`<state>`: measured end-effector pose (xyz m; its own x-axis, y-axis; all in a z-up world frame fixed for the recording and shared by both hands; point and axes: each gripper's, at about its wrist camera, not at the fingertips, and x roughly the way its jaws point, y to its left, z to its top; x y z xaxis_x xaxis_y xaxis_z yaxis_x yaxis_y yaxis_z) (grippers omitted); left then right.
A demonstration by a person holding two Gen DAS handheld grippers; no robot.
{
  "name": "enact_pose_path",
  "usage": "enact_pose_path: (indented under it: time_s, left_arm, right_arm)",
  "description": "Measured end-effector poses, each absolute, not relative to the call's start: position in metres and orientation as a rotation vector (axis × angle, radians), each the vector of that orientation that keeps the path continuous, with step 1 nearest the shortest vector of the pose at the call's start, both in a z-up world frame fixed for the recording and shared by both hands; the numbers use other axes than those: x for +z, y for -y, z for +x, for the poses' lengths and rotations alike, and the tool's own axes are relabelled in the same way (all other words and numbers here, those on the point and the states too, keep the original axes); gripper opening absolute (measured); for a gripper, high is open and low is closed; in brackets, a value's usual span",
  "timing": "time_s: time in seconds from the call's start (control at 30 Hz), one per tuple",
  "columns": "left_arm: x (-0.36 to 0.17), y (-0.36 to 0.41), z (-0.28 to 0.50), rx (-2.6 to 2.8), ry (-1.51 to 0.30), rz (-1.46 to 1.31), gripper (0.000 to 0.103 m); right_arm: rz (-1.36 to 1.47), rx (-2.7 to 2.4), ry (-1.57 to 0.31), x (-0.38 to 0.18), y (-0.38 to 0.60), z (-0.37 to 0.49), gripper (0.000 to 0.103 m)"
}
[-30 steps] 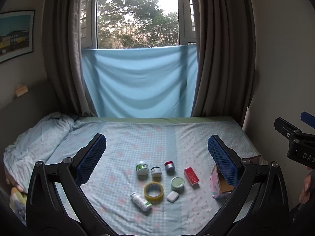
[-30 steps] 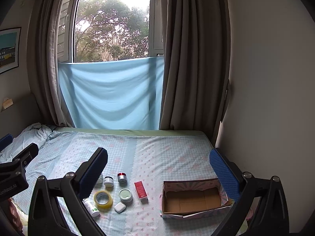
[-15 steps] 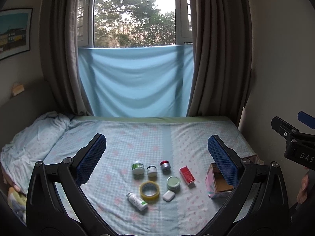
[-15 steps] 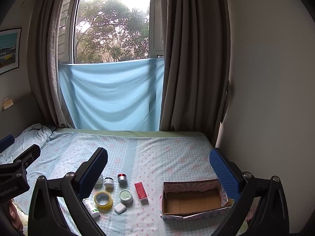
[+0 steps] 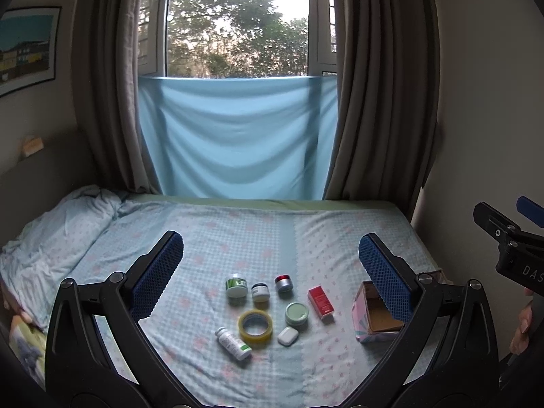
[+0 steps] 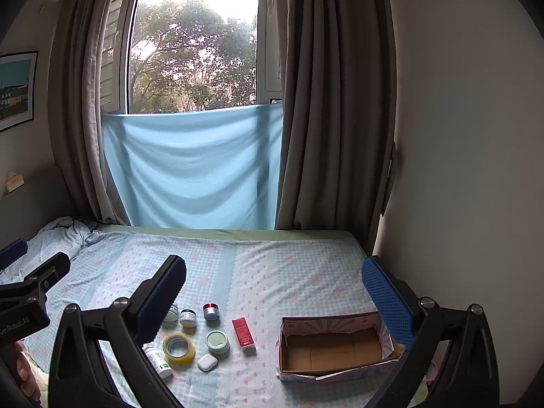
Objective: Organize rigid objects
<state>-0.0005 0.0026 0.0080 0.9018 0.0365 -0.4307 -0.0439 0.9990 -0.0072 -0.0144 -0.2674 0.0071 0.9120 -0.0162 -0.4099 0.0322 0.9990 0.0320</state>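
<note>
Small items lie grouped on the bed: a yellow tape roll (image 5: 255,325) (image 6: 179,345), a white pill bottle (image 5: 233,343) (image 6: 158,360), a white earbud case (image 5: 288,336) (image 6: 207,362), a green-lidded tin (image 5: 296,313) (image 6: 217,341), a red box (image 5: 320,303) (image 6: 243,335), a red-capped jar (image 5: 284,283) (image 6: 211,311) and two small jars (image 5: 236,285) (image 5: 260,292). An open cardboard box (image 6: 335,348) (image 5: 375,316) stands to their right. My left gripper (image 5: 268,272) and right gripper (image 6: 272,292) hover open above the bed, holding nothing.
A rumpled blanket (image 5: 51,234) lies at the bed's left. A blue cloth (image 5: 234,136) hangs under the window between brown curtains. A wall (image 6: 459,136) borders the bed on the right. The other gripper shows at each view's edge.
The left wrist view has shifted slightly, so the items sit a little higher and further left in it. The right gripper has barely moved. Both stay open.
</note>
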Motion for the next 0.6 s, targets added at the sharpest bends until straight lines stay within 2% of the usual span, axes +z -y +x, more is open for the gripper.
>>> enact_pose_path:
  time_s: [0.17, 0.33, 0.6]
  left_arm:
    - [0.012, -0.004, -0.001, 0.098, -0.409, -0.006, 0.103]
    - [0.004, -0.021, 0.016, 0.154, -0.49, -0.054, 0.103]
    - [-0.079, -0.059, 0.043, 0.265, -0.73, -0.216, 0.102]
  right_arm:
    - [0.051, 0.004, -0.429, 0.005, 0.273, -0.009, 0.103]
    - [0.032, 0.088, -0.475, -0.003, 0.273, 0.009, 0.103]
    - [-0.042, 0.269, -0.616, -0.056, 0.261, 0.054, 0.103]
